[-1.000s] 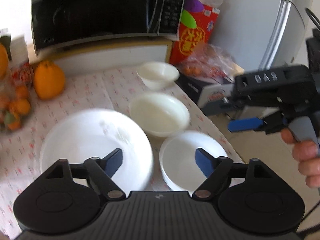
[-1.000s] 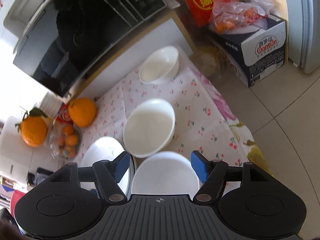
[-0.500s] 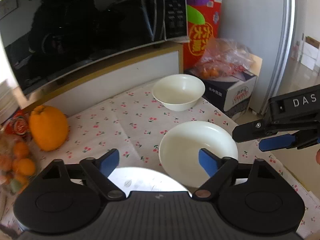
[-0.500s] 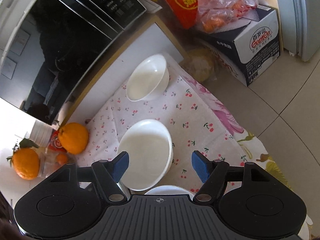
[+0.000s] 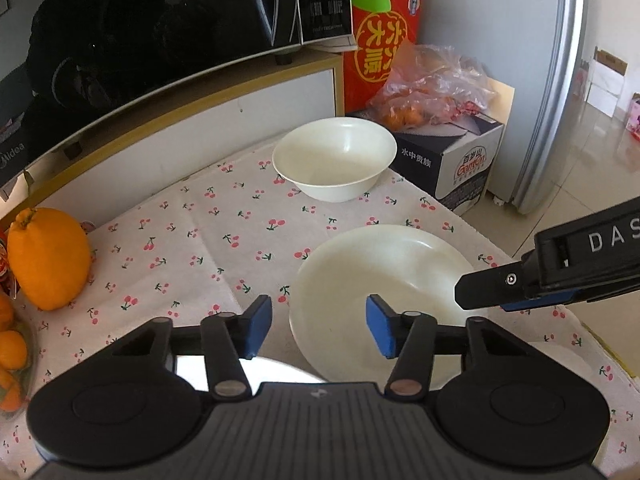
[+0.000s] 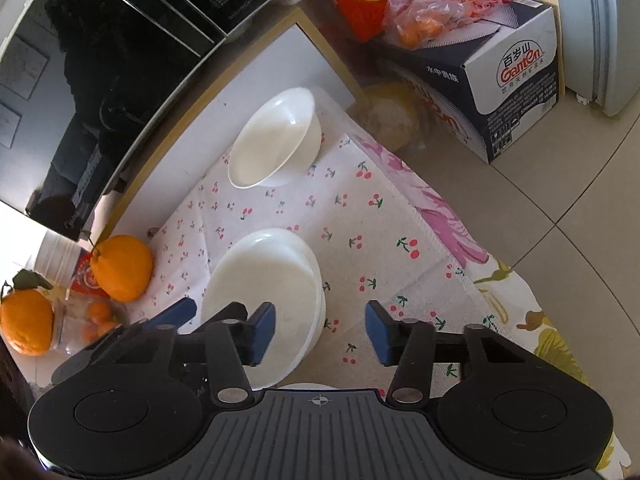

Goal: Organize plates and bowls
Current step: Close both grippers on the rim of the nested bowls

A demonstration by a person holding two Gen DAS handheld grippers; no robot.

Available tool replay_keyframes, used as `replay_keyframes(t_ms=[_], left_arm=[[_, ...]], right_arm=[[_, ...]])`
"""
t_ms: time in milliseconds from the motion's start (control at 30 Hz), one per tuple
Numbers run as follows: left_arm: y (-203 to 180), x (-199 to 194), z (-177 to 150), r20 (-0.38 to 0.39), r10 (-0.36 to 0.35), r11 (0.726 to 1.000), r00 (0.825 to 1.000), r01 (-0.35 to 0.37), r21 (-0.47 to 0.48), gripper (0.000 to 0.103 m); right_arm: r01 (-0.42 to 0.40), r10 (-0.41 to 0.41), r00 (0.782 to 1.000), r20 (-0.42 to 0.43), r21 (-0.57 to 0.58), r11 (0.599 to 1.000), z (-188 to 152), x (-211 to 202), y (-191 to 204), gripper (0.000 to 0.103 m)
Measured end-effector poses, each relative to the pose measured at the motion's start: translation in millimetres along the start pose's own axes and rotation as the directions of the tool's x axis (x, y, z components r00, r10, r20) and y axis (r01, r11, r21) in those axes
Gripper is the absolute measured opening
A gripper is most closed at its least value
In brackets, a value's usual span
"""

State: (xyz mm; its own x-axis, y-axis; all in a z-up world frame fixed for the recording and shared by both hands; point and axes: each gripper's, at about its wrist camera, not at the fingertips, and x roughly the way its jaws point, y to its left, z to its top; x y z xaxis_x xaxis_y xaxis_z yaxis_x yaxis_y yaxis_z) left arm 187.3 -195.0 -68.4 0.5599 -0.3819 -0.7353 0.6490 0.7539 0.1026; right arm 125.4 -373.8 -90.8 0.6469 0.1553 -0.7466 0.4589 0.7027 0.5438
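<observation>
Cherry-print cloth (image 5: 192, 240) | both tongs (image 5: 319, 330) (image 6: 320, 330) spread, empty | wide bowl (image 5: 384, 276) just ahead of both

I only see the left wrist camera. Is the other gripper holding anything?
Observer: No. The right gripper is open, with nothing between its fingers.
Child: I see one big orange. Are there more?
Observer: Yes. Another orange, with a leaf, lies at the far left edge.
Child: What's under the cherry cloth?
Observer: A pink flowered cloth shows beneath it along the floor-side edge.
</observation>
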Motion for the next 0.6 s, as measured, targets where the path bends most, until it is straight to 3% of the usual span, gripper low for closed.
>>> replay_keyframes(t_ms=[267,600], left_arm=[[3,5,0,-0.009,-0.006,1.000,1.000,0.006,-0.011,0.017],[10,-6,4,0.022,-0.026,0.997,0.999,0.028,-0.071,0.012]], right_arm=[[-0.021,0.021,1.000,-0.017,-0.016,1.000,-1,5,1,0.015],[-0.044,0.045,0.998,0.038,-0.019,0.999,4,-11,8,0.015]])
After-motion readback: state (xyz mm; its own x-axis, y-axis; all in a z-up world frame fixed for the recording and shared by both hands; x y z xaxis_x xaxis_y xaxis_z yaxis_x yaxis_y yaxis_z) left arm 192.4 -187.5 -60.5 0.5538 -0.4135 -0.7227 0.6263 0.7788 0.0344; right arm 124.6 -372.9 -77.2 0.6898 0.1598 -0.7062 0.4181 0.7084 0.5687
